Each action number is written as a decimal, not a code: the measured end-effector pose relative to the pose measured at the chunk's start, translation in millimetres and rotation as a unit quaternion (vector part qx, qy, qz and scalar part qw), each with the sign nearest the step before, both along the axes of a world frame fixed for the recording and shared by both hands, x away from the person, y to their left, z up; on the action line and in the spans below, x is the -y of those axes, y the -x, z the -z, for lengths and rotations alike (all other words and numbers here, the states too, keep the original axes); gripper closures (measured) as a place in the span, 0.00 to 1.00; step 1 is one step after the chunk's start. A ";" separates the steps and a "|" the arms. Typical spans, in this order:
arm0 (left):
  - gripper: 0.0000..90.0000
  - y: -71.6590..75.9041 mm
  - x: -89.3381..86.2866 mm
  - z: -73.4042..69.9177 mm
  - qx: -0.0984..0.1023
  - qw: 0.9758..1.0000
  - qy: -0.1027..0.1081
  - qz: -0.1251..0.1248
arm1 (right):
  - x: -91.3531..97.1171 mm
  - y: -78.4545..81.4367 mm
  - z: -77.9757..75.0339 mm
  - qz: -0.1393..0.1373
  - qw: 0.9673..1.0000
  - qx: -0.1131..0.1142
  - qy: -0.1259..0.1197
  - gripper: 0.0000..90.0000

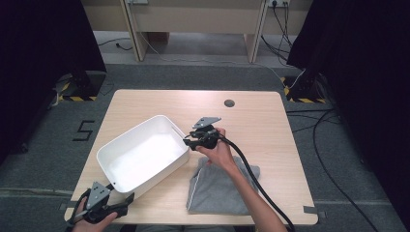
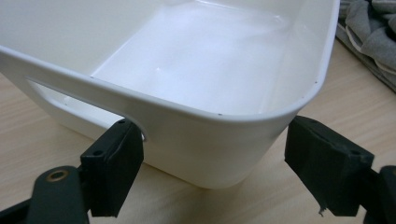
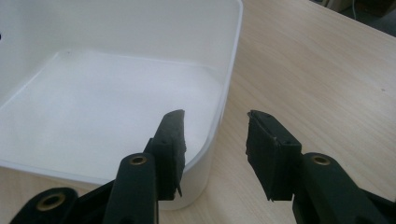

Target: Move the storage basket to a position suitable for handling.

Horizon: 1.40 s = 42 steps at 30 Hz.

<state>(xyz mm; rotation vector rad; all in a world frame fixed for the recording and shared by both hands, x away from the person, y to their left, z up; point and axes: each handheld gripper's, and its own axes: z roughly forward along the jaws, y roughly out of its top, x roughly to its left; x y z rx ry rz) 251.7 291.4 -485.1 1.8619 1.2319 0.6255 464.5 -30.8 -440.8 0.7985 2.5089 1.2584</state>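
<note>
A white plastic bin (image 1: 159, 175) stands empty on the left half of the wooden table (image 1: 261, 121). A crumpled grey cloth (image 1: 217, 189) lies just right of it near the front edge, also seen past the bin (image 2: 163, 105) as grey cloth (image 2: 369, 32). My right gripper (image 1: 193, 140) sits at the bin's right corner. In the right gripper view the right gripper (image 3: 215, 120) is open and straddles the bin's side wall (image 3: 236, 51), one jaw inside, one outside, neither pressing. My left gripper (image 1: 125, 203) is open at the bin's near corner; the left gripper (image 2: 215, 128) has that corner between wide-apart jaws, beside the handle slot (image 2: 51, 95).
A round cable hole (image 1: 229, 103) sits near the table's far edge. The right gripper's black cable (image 1: 254, 176) trails across the cloth toward the front edge. Bare tabletop lies to the right and behind the bin. Black curtains and floor cables surround the table.
</note>
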 end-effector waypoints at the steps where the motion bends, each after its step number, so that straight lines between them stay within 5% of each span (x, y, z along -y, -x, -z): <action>1: 0.22 -7.6 3.5 0.3 0.000 1.000 -0.001 0.004 | 1.6 -3.2 1.4 0.002 1.000 -0.002 0.001 0.66; 12: 0.22 -51.2 20.9 -2.5 -0.010 1.000 0.000 0.028 | 20.5 -21.6 4.0 0.035 0.999 0.006 0.024 0.70; 19: 0.22 -74.2 32.5 -4.4 -0.017 0.999 0.001 0.042 | 39.7 -30.7 4.4 0.060 0.998 0.001 0.017 0.70; 35: 0.21 -111.9 69.6 -6.5 -0.014 0.998 -0.002 0.053 | 89.9 -31.0 6.0 0.117 0.993 0.011 0.006 0.68; 38: 0.36 -115.3 72.9 -8.1 0.001 0.999 0.003 0.043 | 97.4 -29.5 6.6 0.123 0.992 0.010 0.001 0.65; 42: 0.34 -127.6 78.4 -13.0 0.000 0.999 0.019 0.045 | 112.0 -24.9 7.8 0.140 0.990 0.007 -0.010 0.63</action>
